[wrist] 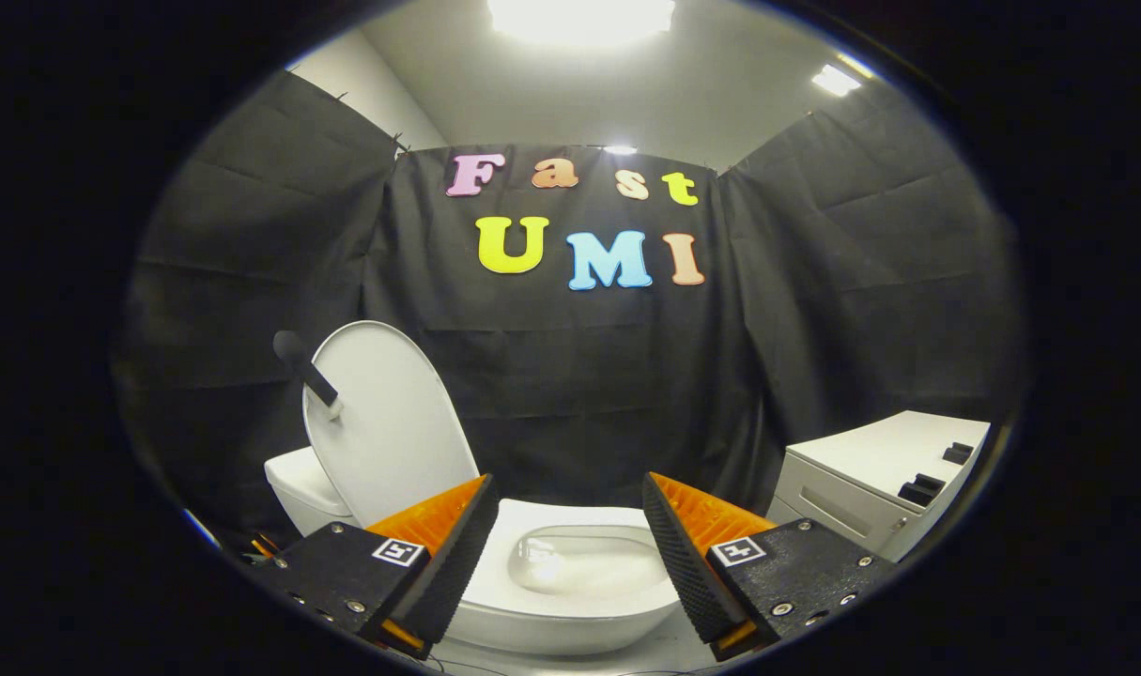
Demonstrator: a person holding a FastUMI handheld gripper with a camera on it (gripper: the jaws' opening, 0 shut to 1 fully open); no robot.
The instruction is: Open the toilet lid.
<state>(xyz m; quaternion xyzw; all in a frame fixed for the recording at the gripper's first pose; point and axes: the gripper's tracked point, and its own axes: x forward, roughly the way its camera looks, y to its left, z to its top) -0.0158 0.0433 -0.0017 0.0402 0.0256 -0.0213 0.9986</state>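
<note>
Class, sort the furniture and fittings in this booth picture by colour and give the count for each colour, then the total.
White: 3 (toilet bowl, raised toilet lid, cabinet)
Black: 1 (handle on the lid)
Total: 4
The gripper is open, bowl between its fingers.

White toilet lid, black handle

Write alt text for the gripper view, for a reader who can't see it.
A white toilet stands with its lid raised upright and the bowl exposed, a dark handle sticking out of the lid. The gripper is open, holding nothing, its fingers either side of the bowl. A white cabinet stands beyond the fingers, beside the toilet.
</note>
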